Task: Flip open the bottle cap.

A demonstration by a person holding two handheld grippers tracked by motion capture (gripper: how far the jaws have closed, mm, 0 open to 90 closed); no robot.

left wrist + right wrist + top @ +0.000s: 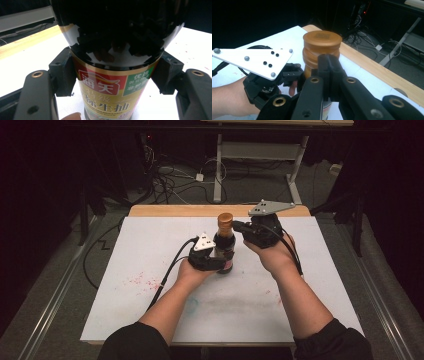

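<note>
near the table's far edge, left gripper fingers clamp the bottle; right gripper fingers closed beside its cap

A dark room surrounds the white-topped table; beyond it, tangled cables lie beside a desk frame.

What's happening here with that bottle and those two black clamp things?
A person is working on a dark sauce bottle standing upright on the white table. The left gripper clamps the bottle's body, a jaw on each side of the label, holding it steady. The right gripper is up at the bottle's golden-brown cap, with its jaws closed together and resting against it. The cap is on the bottle, so it looks like an attempt to open it.
</note>
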